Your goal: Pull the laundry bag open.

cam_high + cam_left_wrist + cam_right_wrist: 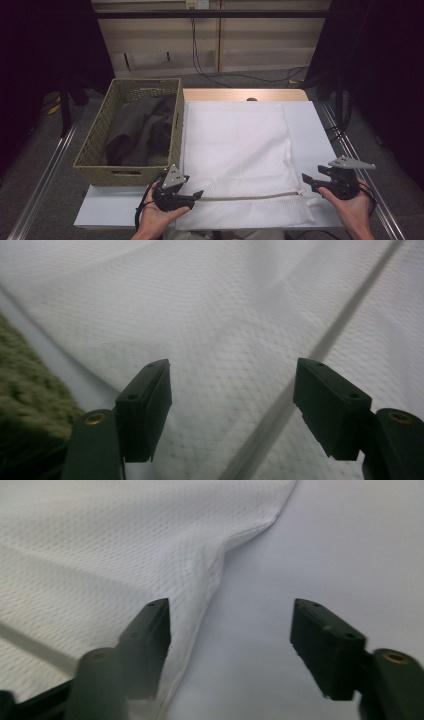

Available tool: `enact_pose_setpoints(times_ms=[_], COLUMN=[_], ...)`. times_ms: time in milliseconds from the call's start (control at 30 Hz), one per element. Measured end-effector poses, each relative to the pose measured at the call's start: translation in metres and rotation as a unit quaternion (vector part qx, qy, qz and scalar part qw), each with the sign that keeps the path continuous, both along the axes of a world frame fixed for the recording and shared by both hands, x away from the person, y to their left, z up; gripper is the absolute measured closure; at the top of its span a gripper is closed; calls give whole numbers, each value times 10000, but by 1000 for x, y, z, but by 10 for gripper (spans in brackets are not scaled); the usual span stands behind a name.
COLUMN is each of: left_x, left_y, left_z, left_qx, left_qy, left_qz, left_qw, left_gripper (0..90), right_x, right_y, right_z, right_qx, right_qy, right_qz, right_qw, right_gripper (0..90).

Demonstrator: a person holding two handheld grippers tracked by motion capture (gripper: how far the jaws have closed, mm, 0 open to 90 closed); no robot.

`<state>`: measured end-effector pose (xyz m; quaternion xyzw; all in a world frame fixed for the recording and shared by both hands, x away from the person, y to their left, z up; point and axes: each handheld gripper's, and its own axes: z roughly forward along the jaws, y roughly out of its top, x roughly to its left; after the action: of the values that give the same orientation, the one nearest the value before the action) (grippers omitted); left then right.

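A white mesh bag (240, 155) lies flat on the table (320, 130), just right of the basket (95, 155), its left edge running along the basket's right wall. The bag covers most of the tabletop; a bare strip of table shows along its right side and at the near left corner. A zip (250, 196) runs across the bag near its front edge, roughly level with both grippers.

The left gripper (196, 195) sits at the bag's near left corner, in front of the basket, held in a hand (157, 215). Its jaws stand apart and hold nothing. In the left gripper view the mesh (220, 340) lies under and between the jaws, the zip (320, 345) passes diagonally close by the right-hand jaw, and the basket's (25, 390) weave shows at the left edge.

The right gripper (306, 181) is at the opposite end of the zip from the basket, by the bag's right edge, held in the other hand (352, 207). Its jaws are also apart and empty. In the right gripper view the bag's hemmed edge (210, 585) runs up past the left-hand jaw, while bare table (325, 545) lies between the jaws and under the right-hand one.

The basket holds dark cloth (140, 130).
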<state>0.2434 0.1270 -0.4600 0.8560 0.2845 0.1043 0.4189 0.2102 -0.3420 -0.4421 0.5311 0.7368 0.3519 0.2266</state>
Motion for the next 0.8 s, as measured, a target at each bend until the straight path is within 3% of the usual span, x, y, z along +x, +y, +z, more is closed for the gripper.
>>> enact_pose_setpoints(times_ms=[33, 100, 167, 200, 267, 300, 467, 500, 633, 700, 800], left_x=[-2, -2, -4, -5, -6, -7, -5, -1, 8, 12, 10], left_y=[-2, -7, -14, -17, -21, -28, -42, -49, -58, -57, -57], left_z=[1, 4, 6, 7, 7, 7, 7, 8, 7, 5, 4], left_qx=[20, -124, -259, -283, -308, -368, -388, -555, -383, -453, -443], left_qy=[-145, -128, -163, -181, -160, -72, -15, 65, 89, 179, 125], left_qz=[-141, -252, -312, -403, -481, -666, -816, -755, -967, -929, -930], left_qw=[9998, 9995, 9990, 9986, 9982, 9971, 9959, 9956, 9945, 9945, 9946], left_gripper=[333, 341, 347, 351, 379, 396, 465, 466, 463, 454, 455], right_x=[-10, -17, -25, -28, -35, -39, -46, -46, -42, -40, -39], right_y=[-1, -1, 2, 3, 6, 8, 13, 14, 13, 13, 13], right_z=[1, 3, 4, 5, 4, 3, -1, -2, -8, -9, -12], right_qx=[97, 262, 325, 372, 703, 759, 725, 712, 665, 644, 648], right_qy=[-95, -68, -68, -35, 134, 203, 420, 461, 595, 594, 660], right_qz=[38, 45, 80, 108, 226, 291, 471, 468, 471, 474, 465], right_qw=[9999, 9996, 9994, 9992, 9972, 9965, 9954, 9953, 9949, 9950, 9946], right_gripper=[384, 451, 462, 478, 483, 489, 538, 554, 606, 656, 689])
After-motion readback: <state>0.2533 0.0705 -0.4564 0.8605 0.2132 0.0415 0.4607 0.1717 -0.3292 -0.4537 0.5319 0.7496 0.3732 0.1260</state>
